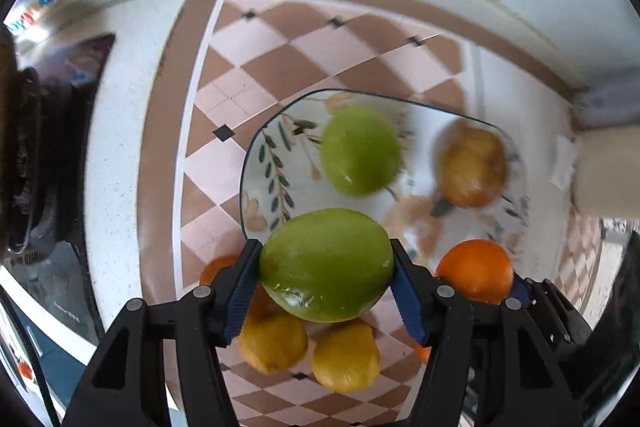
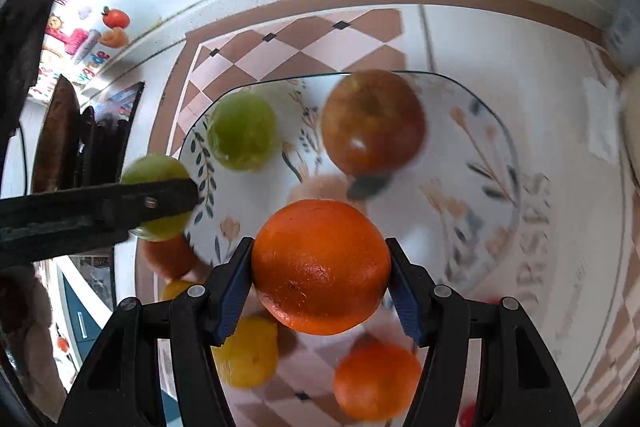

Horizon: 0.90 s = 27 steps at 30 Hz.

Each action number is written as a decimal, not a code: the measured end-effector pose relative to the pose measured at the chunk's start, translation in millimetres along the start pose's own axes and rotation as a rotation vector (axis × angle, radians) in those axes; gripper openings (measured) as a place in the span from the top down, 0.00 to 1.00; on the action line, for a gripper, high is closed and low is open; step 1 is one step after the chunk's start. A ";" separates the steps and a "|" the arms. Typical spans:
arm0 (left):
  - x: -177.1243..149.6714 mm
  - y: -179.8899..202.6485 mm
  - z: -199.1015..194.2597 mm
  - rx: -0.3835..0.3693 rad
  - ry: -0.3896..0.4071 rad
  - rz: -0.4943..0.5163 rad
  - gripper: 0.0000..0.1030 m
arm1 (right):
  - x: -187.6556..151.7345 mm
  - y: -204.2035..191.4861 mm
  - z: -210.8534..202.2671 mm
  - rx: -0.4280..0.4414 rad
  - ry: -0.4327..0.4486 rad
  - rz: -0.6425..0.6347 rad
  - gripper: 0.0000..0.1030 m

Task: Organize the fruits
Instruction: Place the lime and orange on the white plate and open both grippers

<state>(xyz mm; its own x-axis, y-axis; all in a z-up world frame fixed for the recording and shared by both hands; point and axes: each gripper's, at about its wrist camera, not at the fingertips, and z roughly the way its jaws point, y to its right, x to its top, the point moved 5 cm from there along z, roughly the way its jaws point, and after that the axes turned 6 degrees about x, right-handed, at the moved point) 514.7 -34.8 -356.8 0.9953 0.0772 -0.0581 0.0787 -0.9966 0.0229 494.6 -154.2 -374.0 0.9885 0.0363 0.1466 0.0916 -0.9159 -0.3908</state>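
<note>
Green and waxy, a large fruit (image 1: 327,264) sits clamped between the blue pads of the left claw (image 1: 326,281), held above the near rim of the floral plate (image 1: 256,163); the right claw (image 2: 320,285) is likewise closed on an orange (image 2: 321,265), also poised at the plate's near edge. The step in hand looks like carrying both fruits to the plate, and the next move calls for lowering each onto a bare patch ahead of its claw, then spreading the pads without nudging what already lies there. On the plate, ahead of the left claw, rests a green apple (image 1: 360,151), and ahead and to the right a brownish-yellow fruit (image 1: 472,165), which the right wrist view shows as reddish (image 2: 373,123). Below and behind the claws, on the checkered counter (image 1: 256,39), two lemons (image 1: 345,357) and another orange (image 2: 375,381) wait off the plate. Round fruit may roll on the shallow plate, so a gentle release seems wise.
</note>
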 end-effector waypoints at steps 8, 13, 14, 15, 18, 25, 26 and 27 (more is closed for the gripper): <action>10.6 -9.0 39.0 -0.001 -0.111 -0.027 0.42 | 9.2 -9.8 39.3 -0.007 -0.061 -0.026 0.36; 16.0 -8.8 48.6 0.004 -0.125 -0.017 0.42 | 10.3 -9.7 47.8 -0.014 -0.096 -0.032 0.36; 16.8 -7.5 49.0 0.009 -0.125 -0.010 0.42 | 10.1 -9.7 49.5 -0.013 -0.111 -0.029 0.36; 18.3 -7.8 50.3 0.013 -0.120 -0.005 0.42 | 9.1 -8.5 48.9 -0.008 -0.120 -0.019 0.35; 19.3 -11.4 49.2 0.010 -0.106 -0.012 0.42 | 7.0 -8.2 38.2 0.003 -0.105 -0.009 0.14; 14.1 -18.7 22.1 0.006 -0.041 -0.009 0.18 | -5.1 4.4 -3.4 -0.067 -0.060 0.012 0.11; 11.9 -20.3 16.0 0.014 -0.021 -0.005 0.18 | -6.6 5.5 -8.3 -0.085 -0.051 0.015 0.11; 9.5 -21.4 10.9 0.027 -0.004 0.000 0.18 | -9.2 7.3 -15.3 -0.104 -0.035 0.017 0.11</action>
<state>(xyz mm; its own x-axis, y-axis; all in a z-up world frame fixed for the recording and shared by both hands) 521.8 -13.0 -368.7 0.9951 0.0773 -0.0619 0.0771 -0.9970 -0.0044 484.4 -167.3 -364.3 0.9936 0.0329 0.1081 0.0638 -0.9531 -0.2958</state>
